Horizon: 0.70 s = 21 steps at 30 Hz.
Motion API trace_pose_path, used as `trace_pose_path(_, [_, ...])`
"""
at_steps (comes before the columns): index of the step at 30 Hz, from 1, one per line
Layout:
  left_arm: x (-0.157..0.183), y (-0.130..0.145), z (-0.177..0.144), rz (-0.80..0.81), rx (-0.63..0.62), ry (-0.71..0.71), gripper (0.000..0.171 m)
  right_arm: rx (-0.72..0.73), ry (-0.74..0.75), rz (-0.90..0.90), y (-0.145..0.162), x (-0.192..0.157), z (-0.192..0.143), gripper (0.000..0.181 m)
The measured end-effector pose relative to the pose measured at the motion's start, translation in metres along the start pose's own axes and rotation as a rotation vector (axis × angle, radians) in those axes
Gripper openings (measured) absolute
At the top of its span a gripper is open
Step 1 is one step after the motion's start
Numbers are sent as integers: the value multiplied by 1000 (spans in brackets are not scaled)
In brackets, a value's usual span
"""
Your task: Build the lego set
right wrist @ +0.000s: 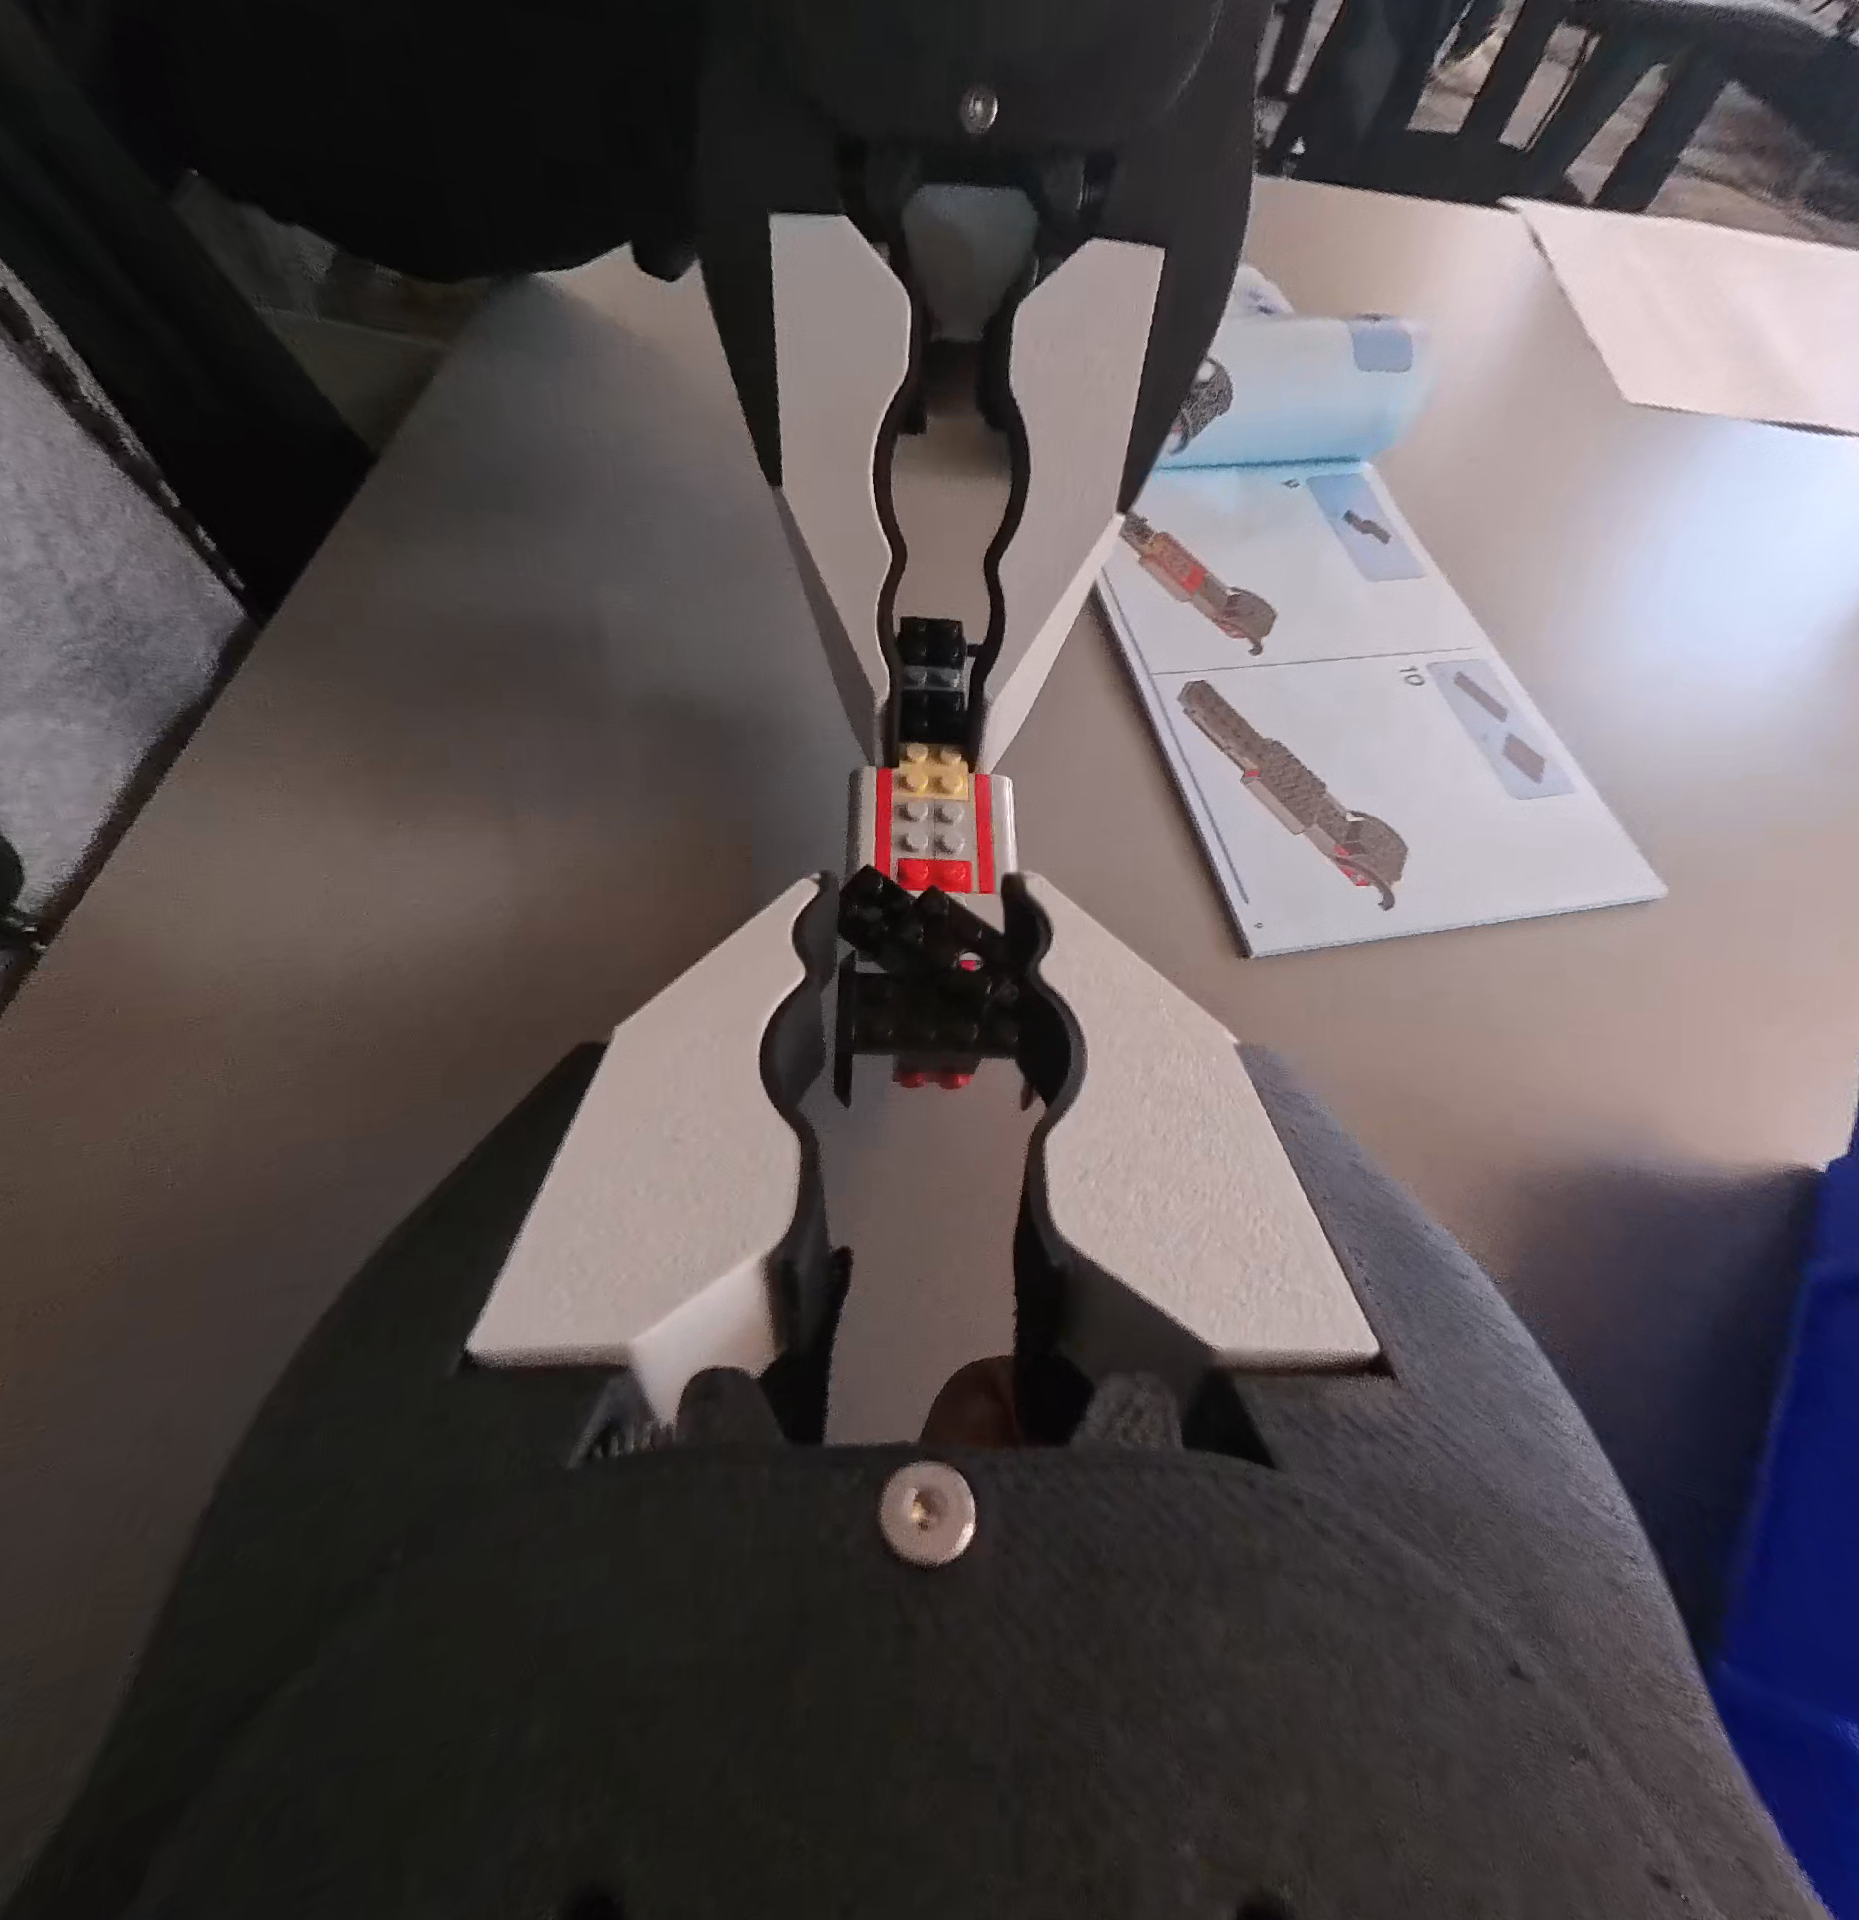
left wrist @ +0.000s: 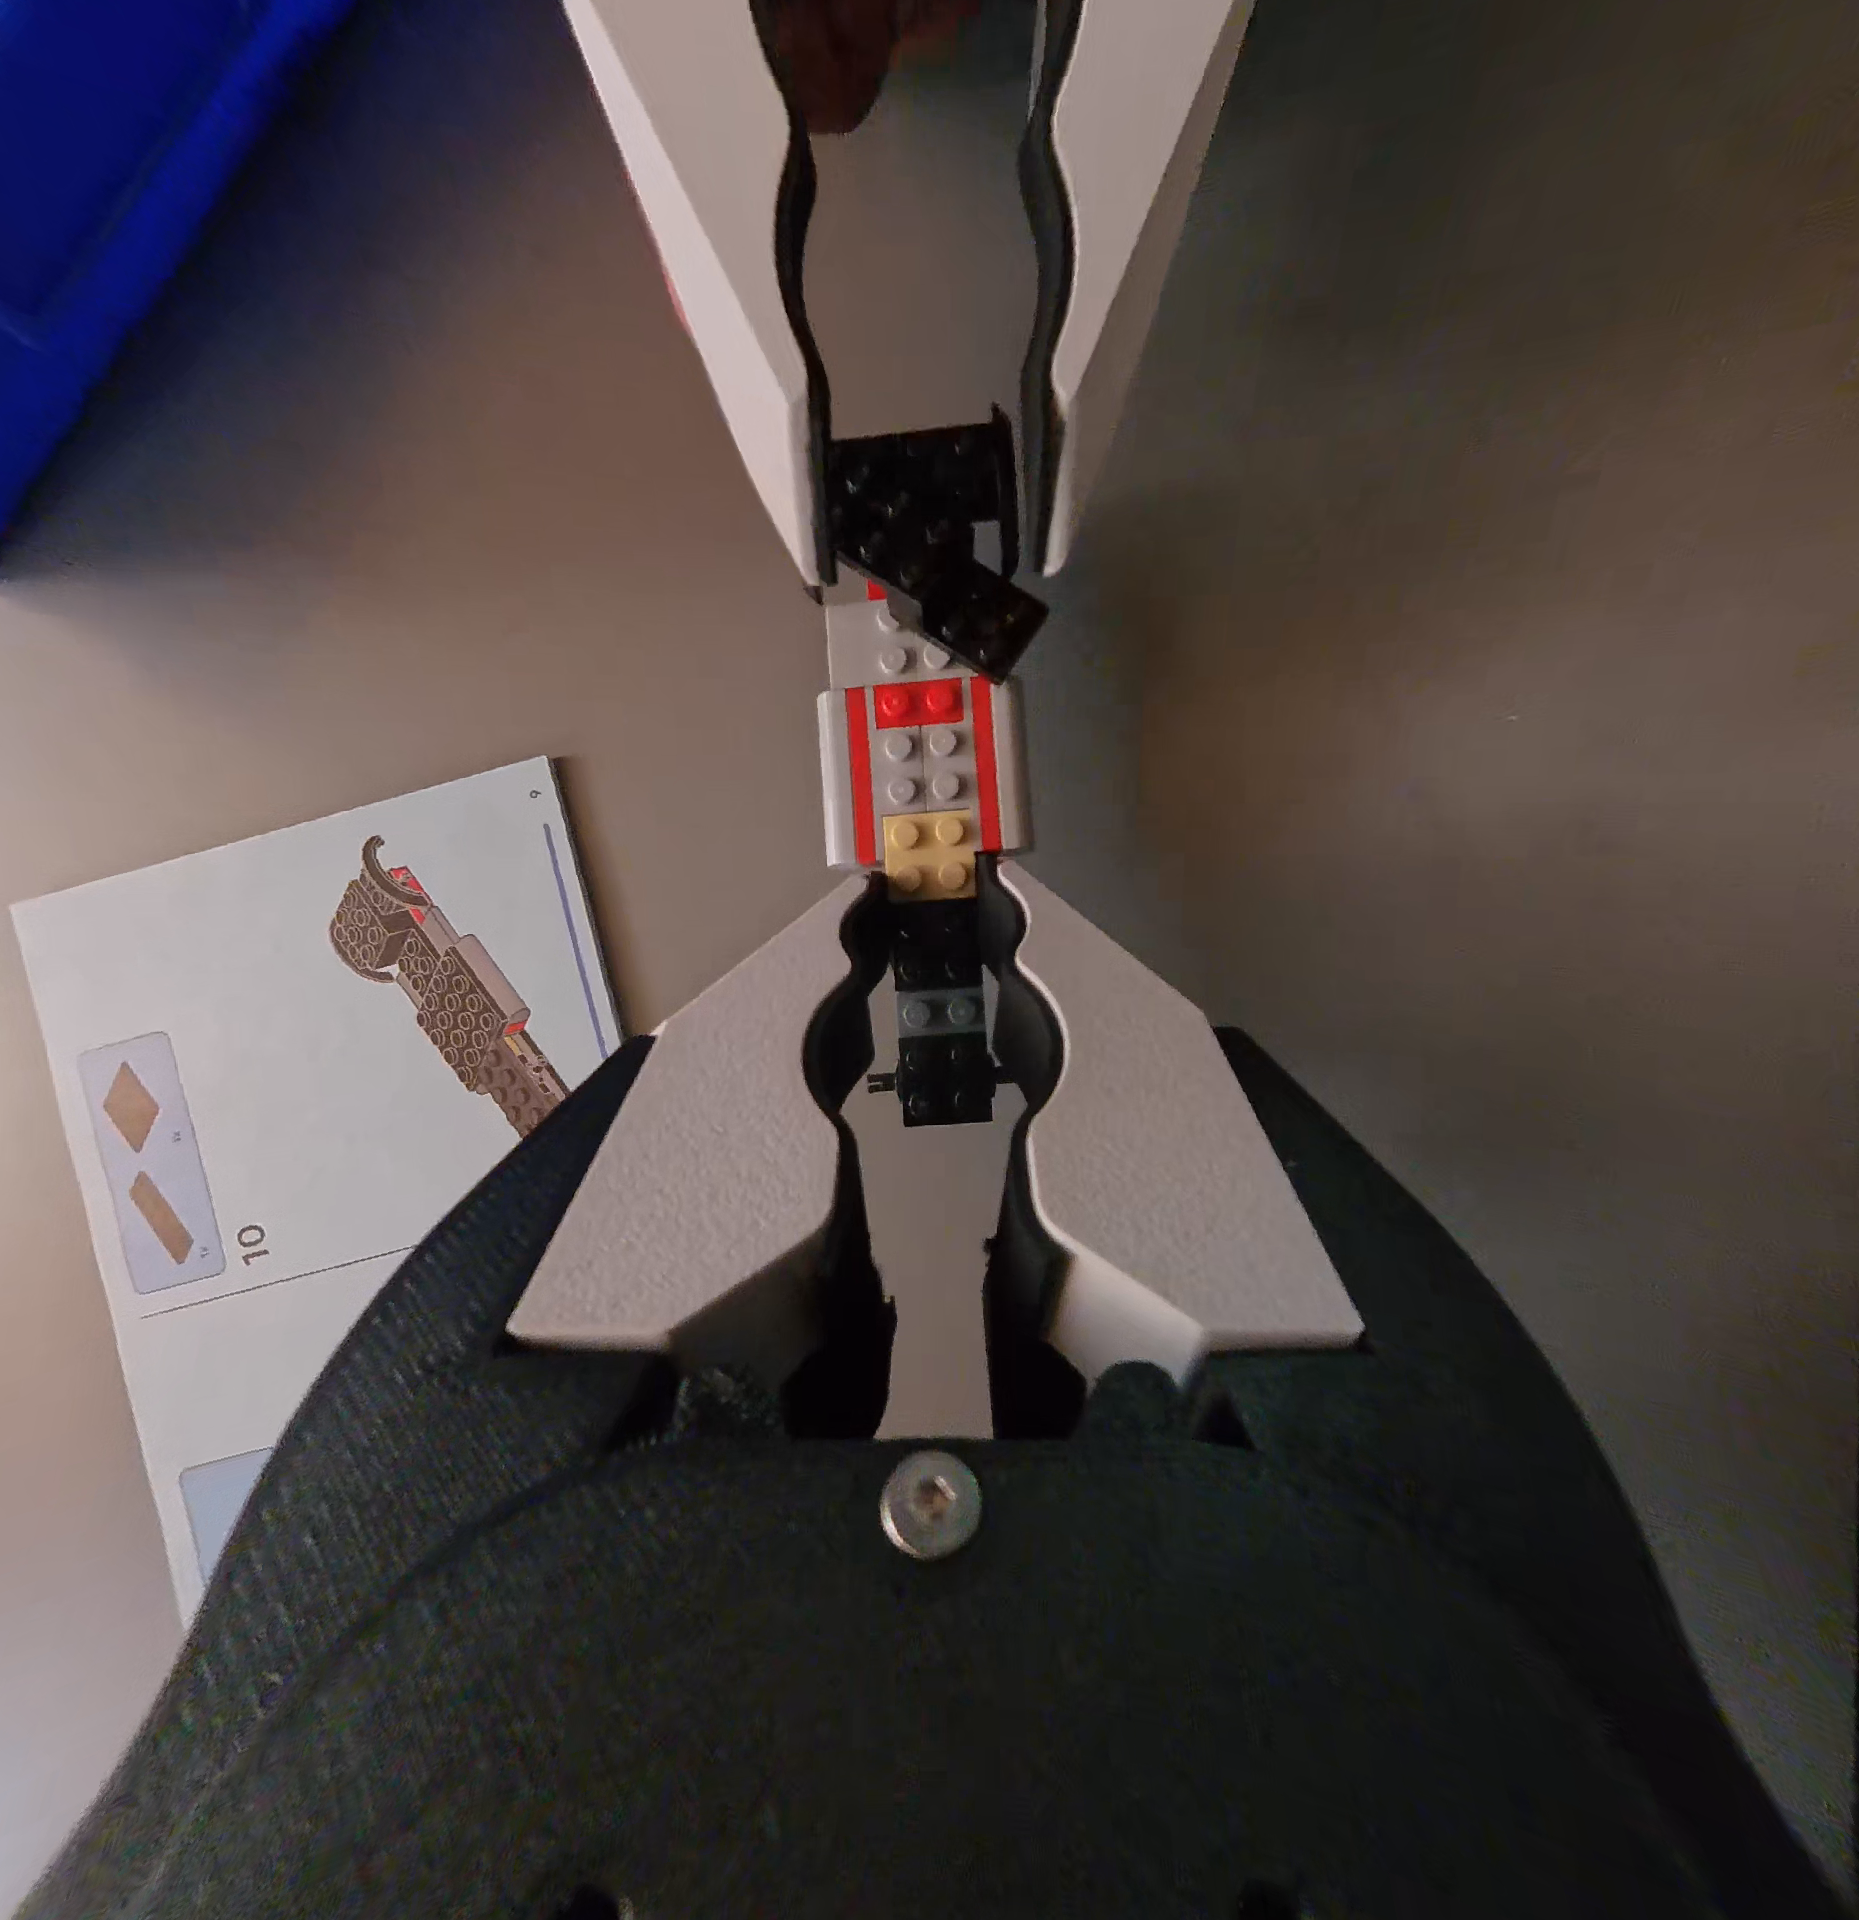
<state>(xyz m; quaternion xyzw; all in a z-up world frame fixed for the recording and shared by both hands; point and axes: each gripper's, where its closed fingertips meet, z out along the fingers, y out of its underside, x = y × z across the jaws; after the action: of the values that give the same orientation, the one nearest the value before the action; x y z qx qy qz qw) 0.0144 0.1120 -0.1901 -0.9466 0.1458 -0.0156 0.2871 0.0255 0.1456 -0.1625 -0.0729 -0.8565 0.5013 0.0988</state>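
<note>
- The long, narrow lego model of grey, red, tan and black bricks (left wrist: pixel 925 769) hangs above the beige tabletop (left wrist: pixel 1424 727), gripped at both ends.
- Its long axis runs straight from one gripper to the other; in the left wrist view it points away from the camera, studs facing up.
- The left gripper (left wrist: pixel 930 883) is closed on the model's black-and-dark-grey end, beside the tan plate (left wrist: pixel 930 854).
- The right gripper (right wrist: pixel 920 904), facing the left one, is closed around the opposite end; a black studded plate (left wrist: pixel 992 623) sits between its fingers, skewed, one corner jutting past the fingertip.
- A white instruction booklet with printed build diagrams (right wrist: pixel 1372 727) lies open on the table, well apart from the model.
- A blue plastic bin (left wrist: pixel 94 208) sits at the table's edge.
</note>
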Motion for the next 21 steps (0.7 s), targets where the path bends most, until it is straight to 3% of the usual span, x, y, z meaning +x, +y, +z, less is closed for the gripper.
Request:
trace_pose_path(9, [10, 8, -10, -85, 54, -22, 16, 97, 38, 49, -15, 2, -6, 37])
trace_pose_path(21, [19, 55, -47, -185, 130, -80, 16, 145, 62, 88, -32, 14, 20, 35])
